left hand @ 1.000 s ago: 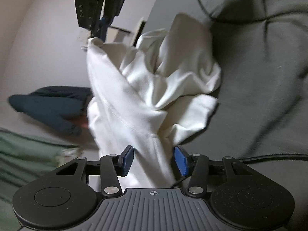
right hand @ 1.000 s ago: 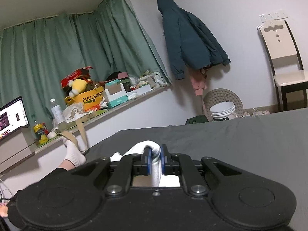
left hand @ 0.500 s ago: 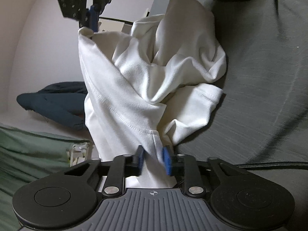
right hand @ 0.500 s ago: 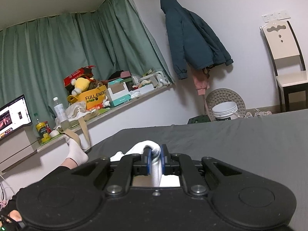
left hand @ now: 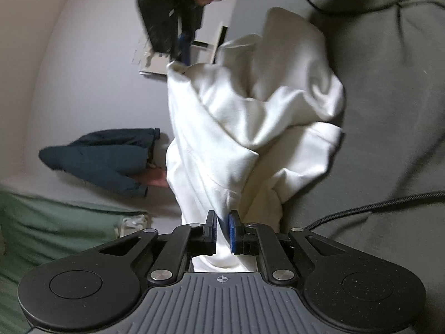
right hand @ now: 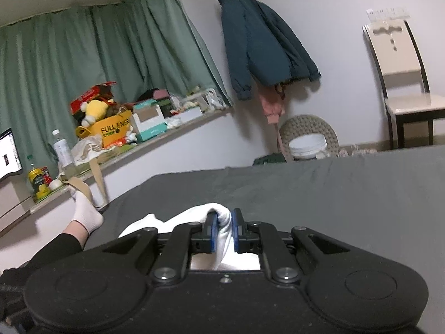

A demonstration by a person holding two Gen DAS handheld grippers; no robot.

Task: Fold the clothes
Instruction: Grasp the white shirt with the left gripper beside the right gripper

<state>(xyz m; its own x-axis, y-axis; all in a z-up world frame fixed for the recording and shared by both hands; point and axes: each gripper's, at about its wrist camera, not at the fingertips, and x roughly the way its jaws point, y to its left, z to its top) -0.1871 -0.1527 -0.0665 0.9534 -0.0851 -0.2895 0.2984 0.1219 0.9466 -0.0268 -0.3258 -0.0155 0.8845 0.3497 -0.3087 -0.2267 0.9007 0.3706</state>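
The left gripper [left hand: 222,229] is pinching the white shirt [left hand: 250,128] — its blue pads are squeezing a thin fold. The right gripper [right hand: 222,229] is pinching another bunch of the shirt [right hand: 219,222], pads nearly together. The shirt is hanging between them, bunched up, over the dark gray bed [right hand: 333,194]. Farther off, a blue jacket [right hand: 258,44] is hanging on the wall — beside green curtains [right hand: 83,64] and a chair [right hand: 400,83].
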